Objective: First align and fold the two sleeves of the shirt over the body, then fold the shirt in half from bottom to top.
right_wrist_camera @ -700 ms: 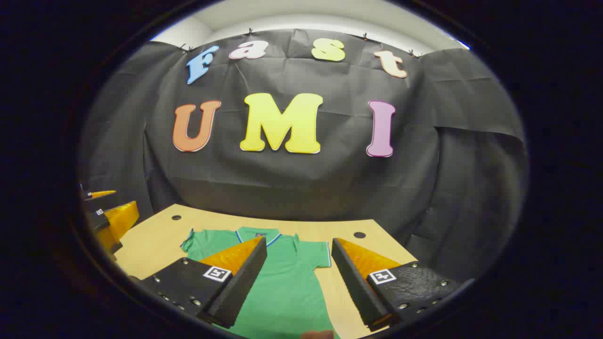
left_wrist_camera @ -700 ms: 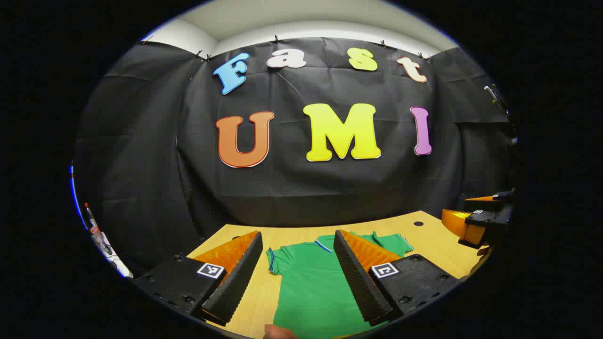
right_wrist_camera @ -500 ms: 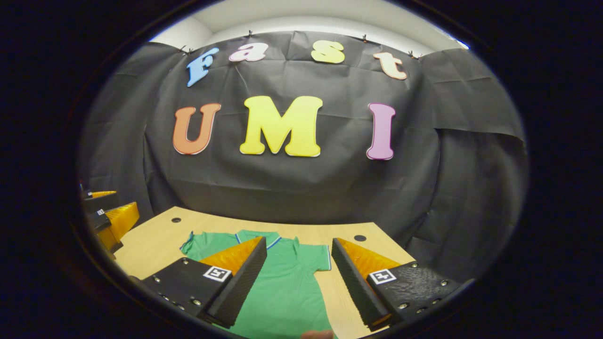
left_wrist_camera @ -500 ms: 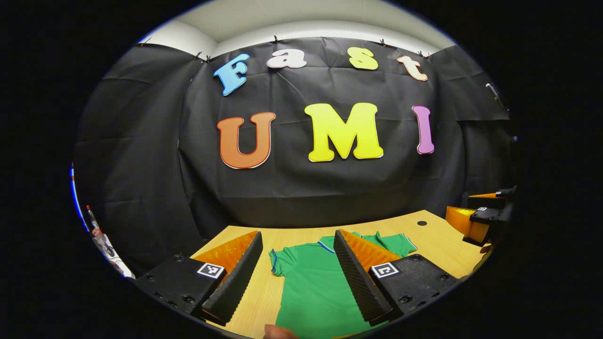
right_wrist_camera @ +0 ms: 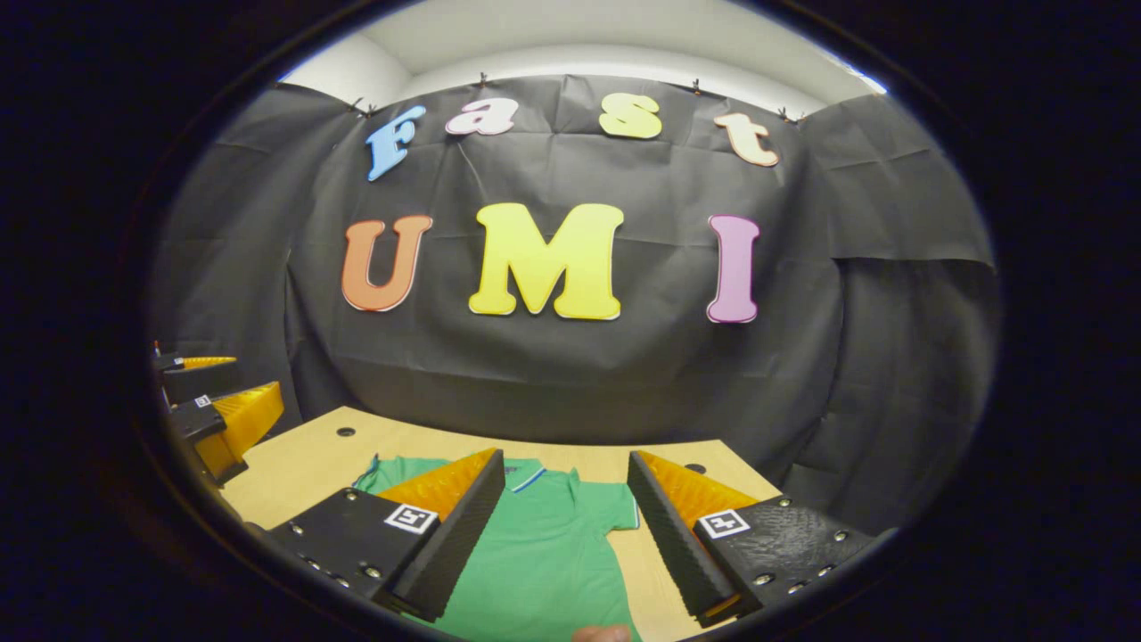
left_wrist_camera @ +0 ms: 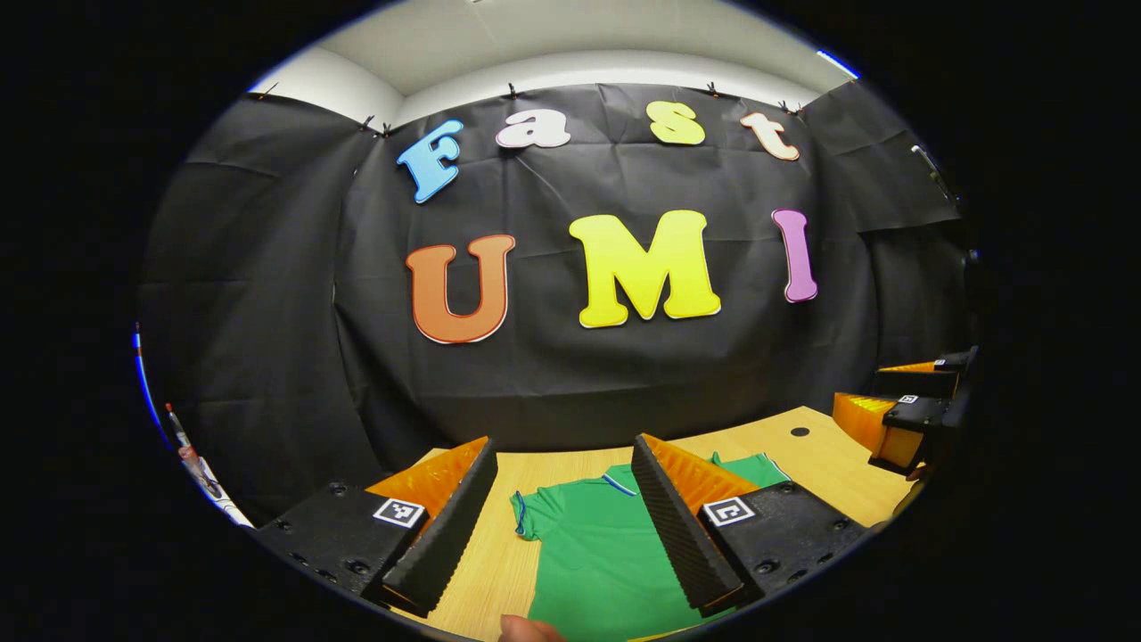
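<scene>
A green short-sleeved shirt (left_wrist_camera: 593, 553) lies flat on the wooden table (left_wrist_camera: 495, 553), collar at the far end and both sleeves spread out. My left gripper (left_wrist_camera: 563, 443) hovers open above the shirt's left side, over the left sleeve (left_wrist_camera: 528, 510), holding nothing. In the right gripper view the same shirt (right_wrist_camera: 535, 553) lies below my right gripper (right_wrist_camera: 566, 456), which is open and empty near the right sleeve (right_wrist_camera: 615, 510). Each gripper also shows at the side of the other's view: the right gripper (left_wrist_camera: 905, 415) and the left gripper (right_wrist_camera: 218, 415), both above the table.
The table (right_wrist_camera: 294, 464) ends at the black cloth wall just past the collar. It has round cable holes (left_wrist_camera: 800, 432) (right_wrist_camera: 345, 432) near its far corners. A fingertip (left_wrist_camera: 526, 629) shows at the bottom edge. A thin pen-like object (left_wrist_camera: 192, 455) hangs at the far left.
Both grippers have tipped upward a little, so the wall and shirt sit lower in both views. The jaws stay open and the shirt has not moved.
</scene>
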